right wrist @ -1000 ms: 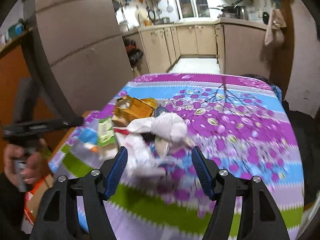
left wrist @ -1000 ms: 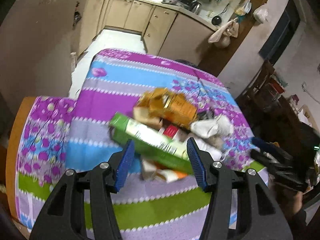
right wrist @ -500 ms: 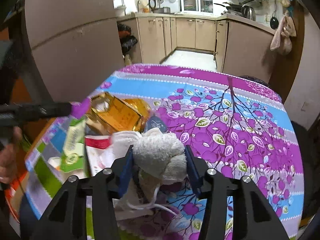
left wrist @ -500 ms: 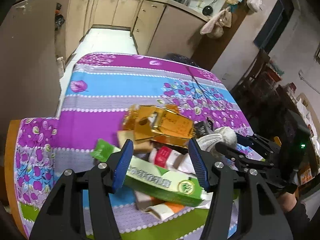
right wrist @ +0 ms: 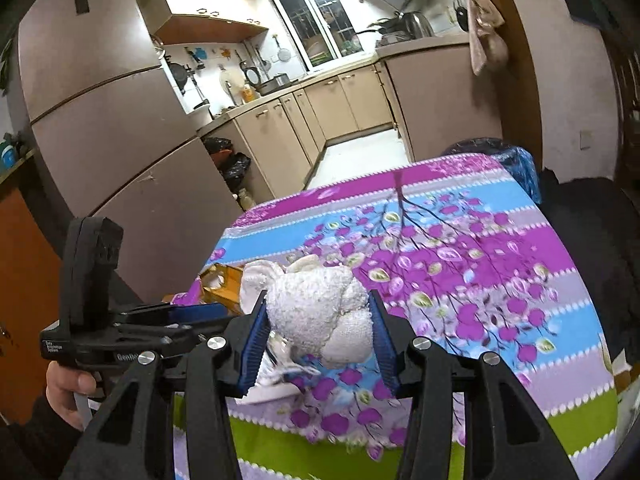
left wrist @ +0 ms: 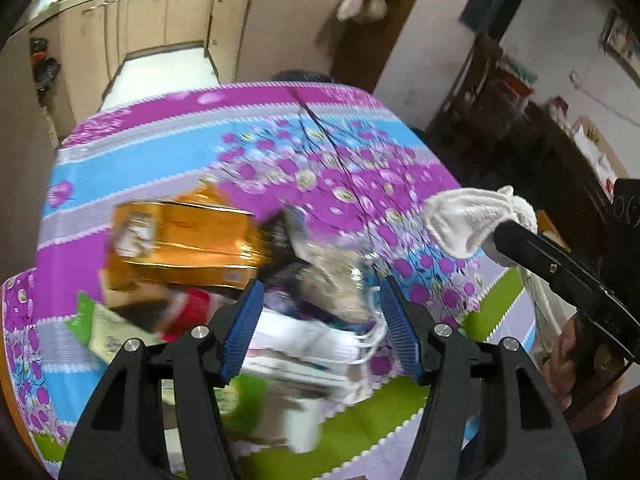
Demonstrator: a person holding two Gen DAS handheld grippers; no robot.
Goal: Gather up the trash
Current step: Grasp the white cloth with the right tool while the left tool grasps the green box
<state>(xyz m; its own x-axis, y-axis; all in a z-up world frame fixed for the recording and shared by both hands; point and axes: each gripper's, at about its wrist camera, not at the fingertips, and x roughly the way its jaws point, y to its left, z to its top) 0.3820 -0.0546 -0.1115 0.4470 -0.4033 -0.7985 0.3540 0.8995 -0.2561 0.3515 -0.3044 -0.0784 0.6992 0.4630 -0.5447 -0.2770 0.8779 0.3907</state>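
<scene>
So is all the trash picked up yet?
Not yet. The right tool is shut on one white cloth wad, lifted above the table. The left tool is open and empty. The orange box and wrappers remain on the table.

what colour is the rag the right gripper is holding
White; the rag shows best in the right wrist view, clamped in the right gripper.

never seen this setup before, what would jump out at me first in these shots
First, the white cloth wad clamped in the right gripper, lifted above the loud purple, blue and green floral tablecloth. Next, the trash heap at the table's near left, topped by a shiny orange carton. The left gripper hangs over that heap with its jaws open.
</scene>
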